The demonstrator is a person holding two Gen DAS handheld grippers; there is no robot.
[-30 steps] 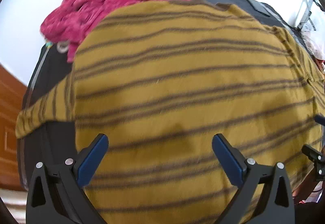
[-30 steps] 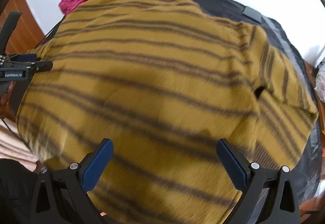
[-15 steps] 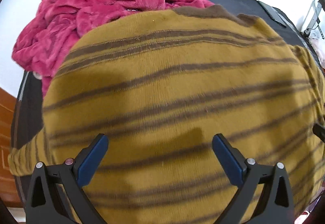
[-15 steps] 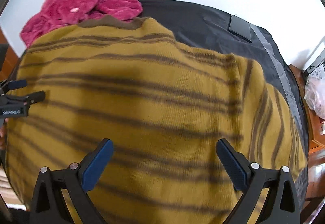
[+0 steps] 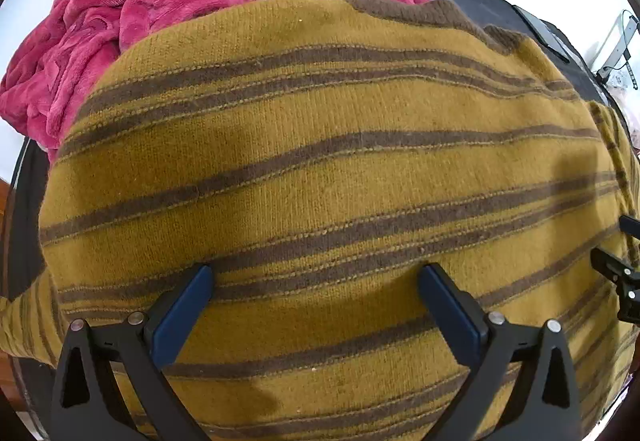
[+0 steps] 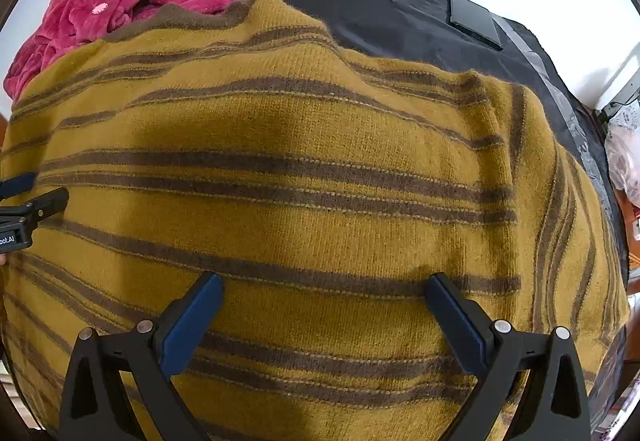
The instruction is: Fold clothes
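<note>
A mustard sweater with brown stripes point(image 5: 320, 169) point(image 6: 304, 169) lies spread flat on a black table cover, its brown collar point(image 5: 408, 11) at the far end. My left gripper point(image 5: 316, 281) hovers open close over the sweater's body, nothing between its blue pads. My right gripper point(image 6: 324, 291) is open too, low over the sweater nearer its right sleeve point(image 6: 560, 201). Each gripper shows at the edge of the other's view: the right one point(image 5: 618, 269) and the left one point(image 6: 24, 213).
A crumpled magenta fleece garment point(image 5: 180, 1) point(image 6: 120, 1) lies beyond the collar at the far left. A dark phone point(image 6: 474, 21) rests on the black cover point(image 6: 380, 13) at the far right. A white wall stands behind. A plastic bag point(image 6: 624, 161) sits off the table's right edge.
Both grippers have moved forward and lower over the sweater toward the collar, so the fabric and the magenta garment look much larger. Both stayed open.
</note>
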